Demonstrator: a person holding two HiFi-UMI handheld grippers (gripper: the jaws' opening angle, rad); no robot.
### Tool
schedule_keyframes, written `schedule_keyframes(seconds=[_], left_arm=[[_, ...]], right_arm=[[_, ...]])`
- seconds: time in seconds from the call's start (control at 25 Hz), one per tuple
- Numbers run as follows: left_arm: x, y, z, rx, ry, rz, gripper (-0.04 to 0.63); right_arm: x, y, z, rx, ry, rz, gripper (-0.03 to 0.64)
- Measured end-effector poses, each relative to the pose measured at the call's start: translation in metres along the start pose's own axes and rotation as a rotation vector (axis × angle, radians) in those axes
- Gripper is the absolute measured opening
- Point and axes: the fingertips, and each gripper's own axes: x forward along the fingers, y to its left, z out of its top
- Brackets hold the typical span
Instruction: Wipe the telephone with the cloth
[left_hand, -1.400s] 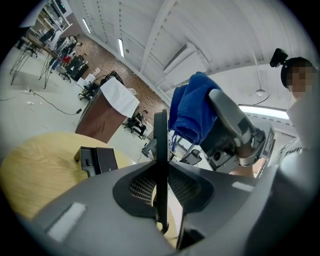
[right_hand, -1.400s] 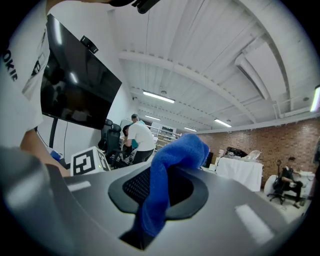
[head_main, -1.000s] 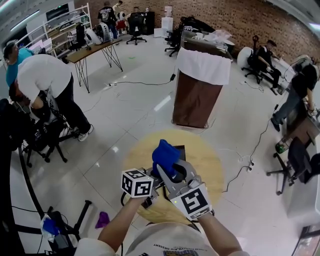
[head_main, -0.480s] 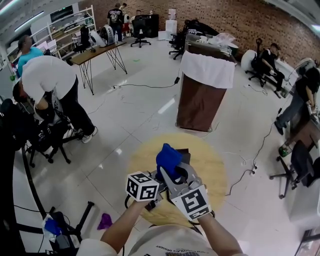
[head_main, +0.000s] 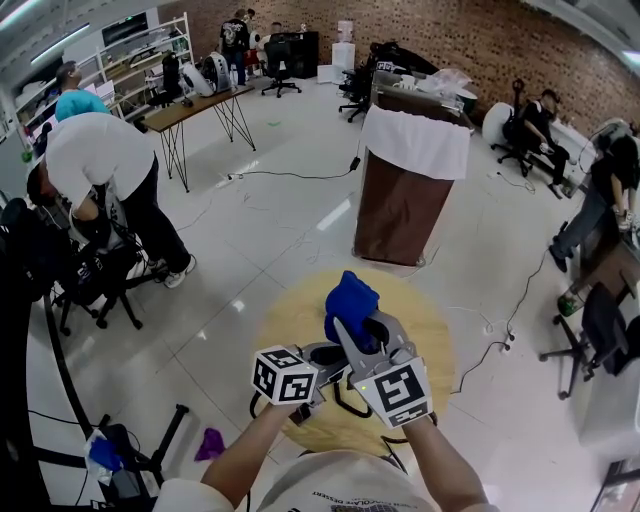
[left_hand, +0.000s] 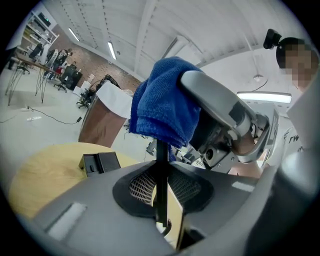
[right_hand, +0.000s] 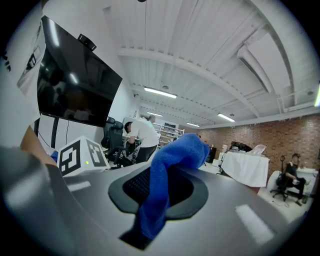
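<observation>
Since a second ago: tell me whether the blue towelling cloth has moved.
Yes: the blue cloth has shifted slightly toward the round wooden table's far edge.

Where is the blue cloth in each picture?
Head view: the blue cloth is just below the middle of the picture.
Left gripper view: it is near the middle, in the upper half.
Right gripper view: it is in the middle, hanging down through the lower half.
Shared landmark: the brown stand with a white cover.
</observation>
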Motion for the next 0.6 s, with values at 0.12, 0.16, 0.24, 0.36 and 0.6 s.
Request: schedule_keyframes(seconds=[0.12,0.16,0.24,0.36,0.6], left_arm=[[0.002,-0.001,0.0,0.001,0.001,-0.002,0.061],[0.001,-0.001,-0.001,0.001,0.001,-0.003,0.061],[0.0,-0.002,-0.002,0.001,0.0,-0.004,0.061],[-0.003,-0.004,-0.003,0.001,-0.004,-0.005,0.061],[-0.003,-0.004,-0.003,0.007,-0.003,-0.004,0.061]], right_arm=[[0.0,-0.007,0.005,-0.01,-0.012,-0.014,0.064],[0.001,-0.009,0.007,-0.013,-0.015,-0.017,0.064],[0.0,-0.01,0.01,-0.019,-0.021,-0.021,0.064],[-0.001,-0.015,0.016,-0.022,-0.027,-0.034,0.064],[-0.001,-0.034,0.031,-0.038,-0.061,-0.068,0.064]])
